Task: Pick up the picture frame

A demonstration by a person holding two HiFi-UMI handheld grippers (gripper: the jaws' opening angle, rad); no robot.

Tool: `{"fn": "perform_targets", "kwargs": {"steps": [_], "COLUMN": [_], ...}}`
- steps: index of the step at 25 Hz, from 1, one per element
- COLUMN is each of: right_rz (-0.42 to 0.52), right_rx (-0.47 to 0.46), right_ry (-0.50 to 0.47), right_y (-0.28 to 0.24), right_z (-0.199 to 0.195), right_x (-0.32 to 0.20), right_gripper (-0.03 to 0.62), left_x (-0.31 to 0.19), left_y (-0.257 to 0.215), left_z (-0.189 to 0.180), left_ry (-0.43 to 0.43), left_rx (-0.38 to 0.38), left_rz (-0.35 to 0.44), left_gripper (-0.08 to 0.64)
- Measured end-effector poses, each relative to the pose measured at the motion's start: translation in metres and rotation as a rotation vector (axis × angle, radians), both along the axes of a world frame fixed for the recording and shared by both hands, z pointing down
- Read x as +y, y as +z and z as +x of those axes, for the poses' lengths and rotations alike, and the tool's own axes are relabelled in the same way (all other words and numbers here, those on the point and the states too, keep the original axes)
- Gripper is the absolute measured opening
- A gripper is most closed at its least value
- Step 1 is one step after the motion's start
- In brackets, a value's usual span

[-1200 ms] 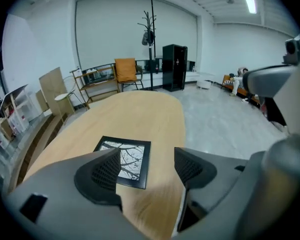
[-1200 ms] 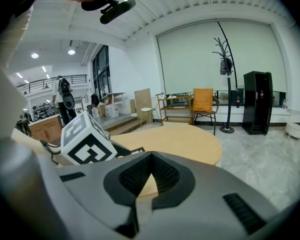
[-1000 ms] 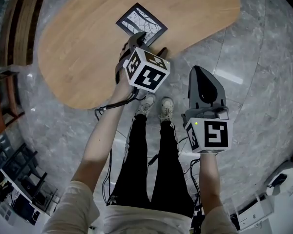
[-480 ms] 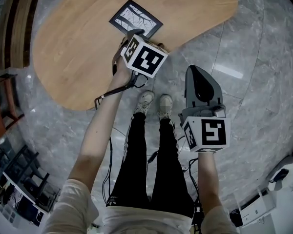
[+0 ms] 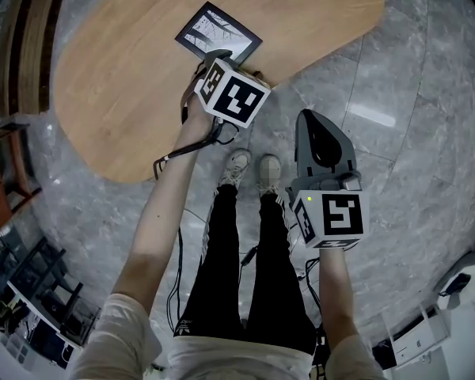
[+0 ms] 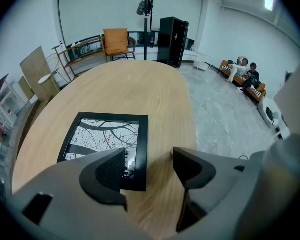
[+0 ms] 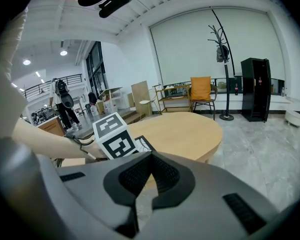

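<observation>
Logged picture frame [image 6: 106, 134] flat on table [image 5: 119, 93], at 11 o'clock of left gripper [image 6: 150, 166]; jaws apart, only bare wood between. Right gripper [image 7: 150, 171] pinched together, empty. Likely light, stiff, glazed, fragile: take by near right rail.

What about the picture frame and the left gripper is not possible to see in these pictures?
- Left gripper view: the near left corner of the picture frame is behind one jaw of the left gripper.
- Head view: the gripper's jaws are under its marker cube.
- Right gripper view: that cube covers most of the frame; only a strip shows.
- Every view: the frame's underside lies on the table, unseen.
</observation>
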State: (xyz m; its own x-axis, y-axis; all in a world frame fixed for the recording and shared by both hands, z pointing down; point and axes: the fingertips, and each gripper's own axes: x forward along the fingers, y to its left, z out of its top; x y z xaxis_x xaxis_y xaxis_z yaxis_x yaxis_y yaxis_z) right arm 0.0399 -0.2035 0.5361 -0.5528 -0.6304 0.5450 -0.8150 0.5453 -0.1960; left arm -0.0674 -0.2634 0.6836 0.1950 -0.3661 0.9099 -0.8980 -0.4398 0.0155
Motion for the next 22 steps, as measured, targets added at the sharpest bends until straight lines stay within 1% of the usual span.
{"fn": "perform_targets", "kwargs": {"steps": [4, 7, 9, 16, 22], "right_rz": [-0.009, -0.012, -0.011, -0.003, 0.001], "right_rx": [-0.004, -0.004, -0.005, -0.006, -0.006], "right_ry": [0.001, 0.002, 0.005, 0.019, 0.029], "right_y": [0.002, 0.003, 0.002, 0.0, -0.002], "right_z": [-0.001, 0.0, 0.001, 0.006, 0.016], "right_x": [0.004, 0.007, 0.009, 0.011, 0.018], "right_gripper": [0.005, 0.005, 0.005, 0.005, 0.005], "left_x": [0.0, 0.001, 0.004, 0.021, 0.037], "left_y": [-0.001, -0.003, -0.004, -0.004, -0.004], "left_z": [-0.001, 0.0, 0.003, 0.023, 0.042], "left_ry": [-0.004, -0.034, -0.042, 0.011, 0.05], "left_rx": [0.011, 0.06, 0.077, 0.071, 0.051], "left_rz": [0.001, 0.009, 0.007, -0.007, 0.006], "left_gripper": [0.313, 0.311, 0.312, 0.303, 0.29]}}
